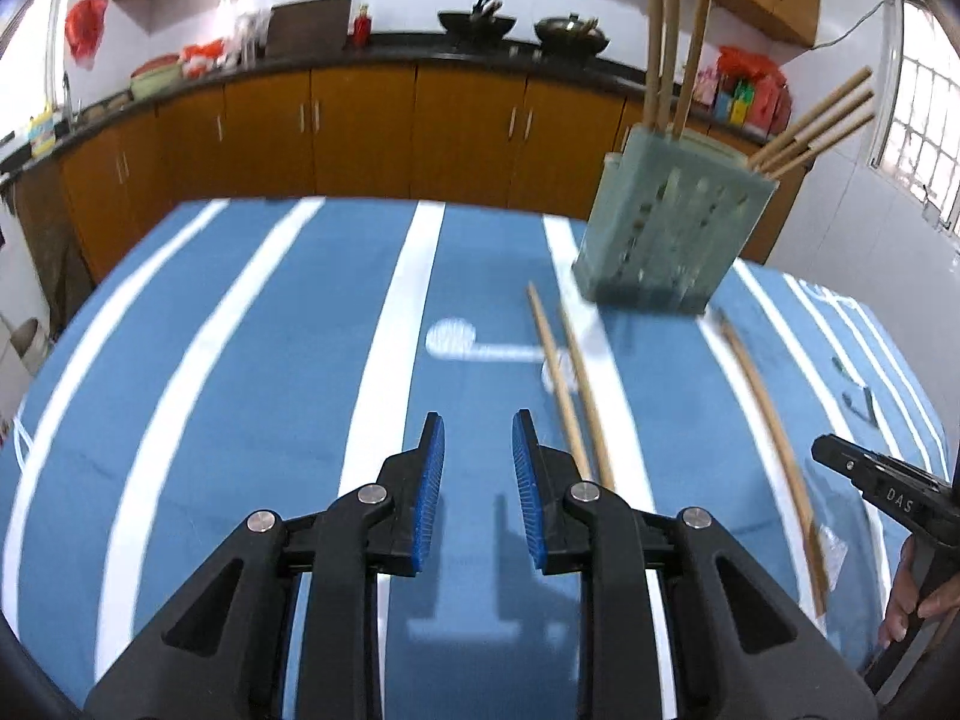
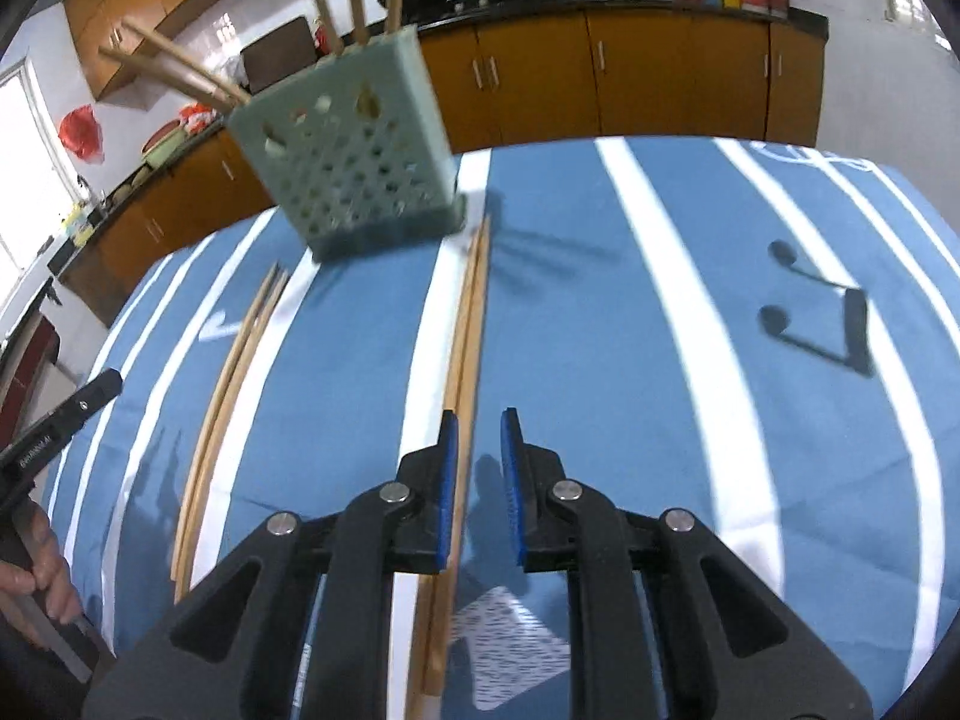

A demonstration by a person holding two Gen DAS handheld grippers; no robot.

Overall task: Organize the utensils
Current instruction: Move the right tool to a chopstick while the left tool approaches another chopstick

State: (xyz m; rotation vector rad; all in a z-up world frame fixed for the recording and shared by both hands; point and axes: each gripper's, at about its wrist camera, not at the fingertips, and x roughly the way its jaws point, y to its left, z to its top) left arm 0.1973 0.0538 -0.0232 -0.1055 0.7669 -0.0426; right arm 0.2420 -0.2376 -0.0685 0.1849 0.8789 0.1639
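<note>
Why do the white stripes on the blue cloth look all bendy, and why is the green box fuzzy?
Left wrist view: the fisheye lens bows the stripes on the blue tablecloth outward; the green chopstick holder and the loose chopsticks smear with motion blur. Right wrist view: same curved stripes, the holder blurred too, and chopstick shadows fan out across the cloth beside it.

A pale green perforated utensil holder [image 1: 672, 228] stands upright on a blue-and-white striped cloth, with wooden chopsticks [image 1: 666, 42] sticking up and leaning out of it. In front of it, two loose pairs of chopsticks [image 2: 465, 360] [image 2: 231, 372] lie flat, well apart.
</note>
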